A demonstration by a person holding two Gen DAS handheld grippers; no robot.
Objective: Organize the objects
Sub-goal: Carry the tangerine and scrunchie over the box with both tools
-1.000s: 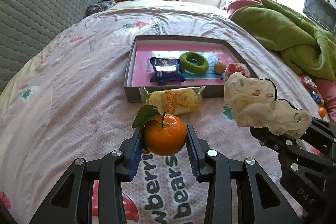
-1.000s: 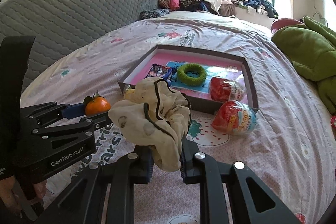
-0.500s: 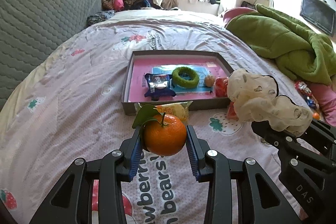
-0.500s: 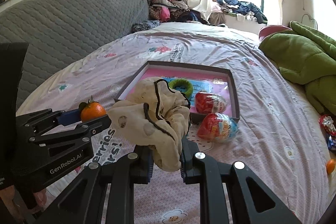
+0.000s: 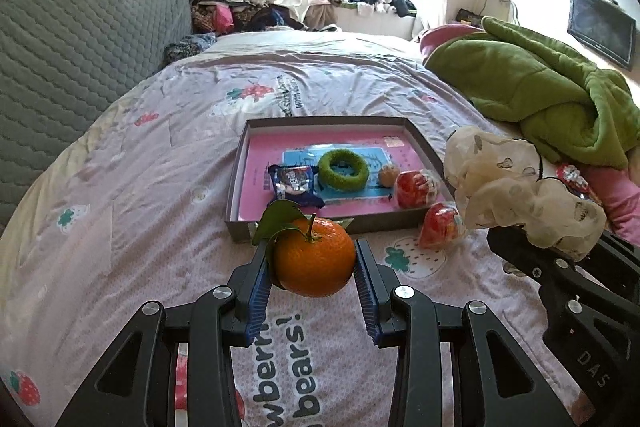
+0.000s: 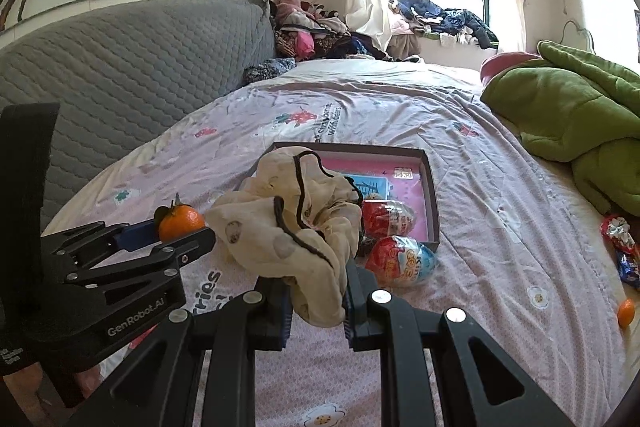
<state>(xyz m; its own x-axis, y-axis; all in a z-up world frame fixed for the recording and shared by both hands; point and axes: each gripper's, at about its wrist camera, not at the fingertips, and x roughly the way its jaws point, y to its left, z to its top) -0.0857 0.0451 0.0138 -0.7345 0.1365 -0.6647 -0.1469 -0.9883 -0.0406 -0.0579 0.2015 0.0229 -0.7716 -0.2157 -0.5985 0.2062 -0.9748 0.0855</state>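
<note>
The left gripper [image 5: 314, 269] has its jaws clamped on a leafy orange tangerine [image 5: 314, 257], held above the bed [image 5: 120, 187] just in front of the shallow box [image 5: 240, 163]. The right gripper [image 6: 316, 301] grips a bunched cream cloth [image 6: 296, 223], also in front of the box. A red wrapped egg [image 6: 400, 261] lies touching the box's near right corner. Inside the box sit a second red egg [image 5: 416, 183], a blue snack packet [image 5: 294, 183] and a green ring [image 5: 343, 171]. A green blanket [image 5: 540, 95] lies beyond the box, to the right.

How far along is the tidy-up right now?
Done: green ring, blue snack packet and one red egg toy lie in the tray. In hand: left tool clamps the orange; right tool grips the cream cloth. Left: second egg toy on the bed beside the tray.
</note>
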